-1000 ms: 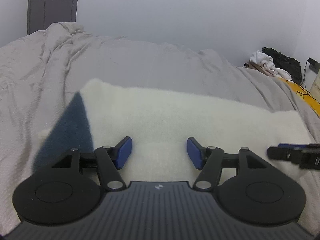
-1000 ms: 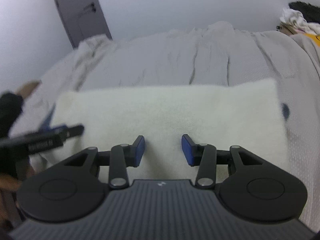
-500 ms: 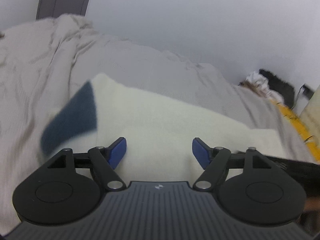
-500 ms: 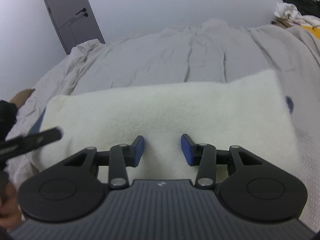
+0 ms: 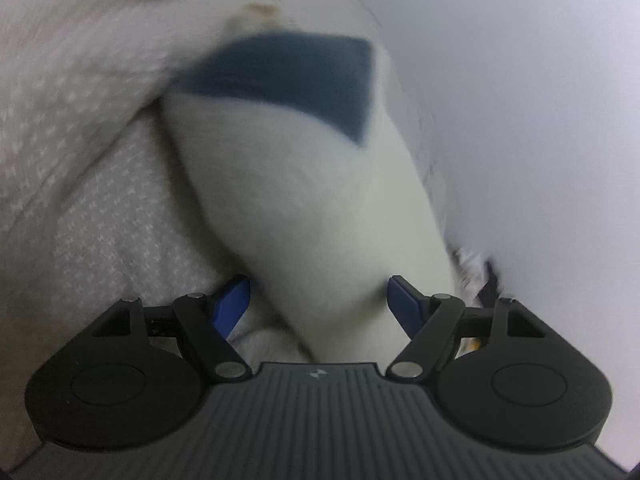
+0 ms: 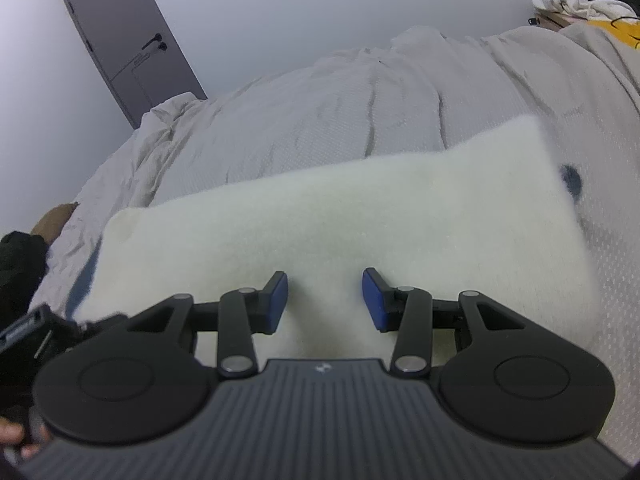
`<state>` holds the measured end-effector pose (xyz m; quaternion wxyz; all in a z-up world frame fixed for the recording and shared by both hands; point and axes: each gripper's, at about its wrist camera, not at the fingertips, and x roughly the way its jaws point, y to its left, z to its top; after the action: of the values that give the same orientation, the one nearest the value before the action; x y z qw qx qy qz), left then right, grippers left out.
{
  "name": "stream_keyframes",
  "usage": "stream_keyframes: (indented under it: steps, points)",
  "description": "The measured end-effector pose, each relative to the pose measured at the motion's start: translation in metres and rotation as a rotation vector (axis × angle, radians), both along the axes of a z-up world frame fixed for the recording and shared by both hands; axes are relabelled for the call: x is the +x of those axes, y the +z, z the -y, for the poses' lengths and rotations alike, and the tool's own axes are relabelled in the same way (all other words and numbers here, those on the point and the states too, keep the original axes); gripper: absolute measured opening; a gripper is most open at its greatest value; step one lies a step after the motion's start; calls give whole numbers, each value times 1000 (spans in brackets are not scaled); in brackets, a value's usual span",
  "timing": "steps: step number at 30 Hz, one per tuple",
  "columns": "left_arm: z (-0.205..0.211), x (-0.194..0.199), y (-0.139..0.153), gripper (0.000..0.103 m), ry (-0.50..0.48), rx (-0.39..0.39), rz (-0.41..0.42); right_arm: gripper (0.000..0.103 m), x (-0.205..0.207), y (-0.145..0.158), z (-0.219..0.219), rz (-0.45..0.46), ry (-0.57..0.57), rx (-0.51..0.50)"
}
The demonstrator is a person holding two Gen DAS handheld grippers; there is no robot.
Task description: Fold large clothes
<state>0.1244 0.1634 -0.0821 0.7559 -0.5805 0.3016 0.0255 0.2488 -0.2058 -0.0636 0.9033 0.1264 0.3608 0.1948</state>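
The cream fleece garment (image 6: 332,224) lies folded flat on the bed (image 6: 360,112). The left tool (image 5: 318,300), rolled over, has just been opening; its pads straddle the garment's end without pressing. The right tool (image 6: 325,300) stands part open above the garment, gripping nothing.

Each tool, left (image 5: 318,300) and right (image 6: 324,300), has a dark grey ribbed body with a small pale logo at its front edge, and two round black discs flank that body. From silver pivot screws beside the logo, black link arms run forward to two fingers (image 6: 276,300) faced with blue pads. In the right wrist view, left of the body, a black sleeve (image 6: 18,264) shows, and below it the left tool's black side with a pale label.
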Motion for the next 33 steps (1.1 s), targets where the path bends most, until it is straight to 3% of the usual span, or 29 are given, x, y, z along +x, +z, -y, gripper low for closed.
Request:
stream_keyframes:
  steps: [4, 6, 10, 13, 15, 22, 26, 33]
  points:
    - [-9, 4, -10, 78, 67, -68, 21, 44, 0, 0, -1, 1, -10, 5]
    - [-13, 7, -9, 75, 87, -47, 22, 44, -2, 0, 0, 0, -16, 14]
    - [-10, 11, -1, 58, 78, 43, 21, 47, -9, 7, 6, -21, -30, 77]
    - [-6, 11, 9, 52, 67, 107, 37, 65, -20, 11, 12, -57, 7, 184]
    - [-5, 12, 14, 50, 59, 140, 43, 87, -26, 9, 13, -86, 39, 270]
    - [4, 13, 19, 48, 54, 158, 61, 87, -21, -29, 4, -368, 103, 614]
    - [-4, 9, 15, 48, 51, 157, 67, 87, -14, -52, -2, -444, 71, 666]
    - [-6, 11, 11, 48, 52, 142, 66, 87, 5, -72, 17, -449, -105, 713]
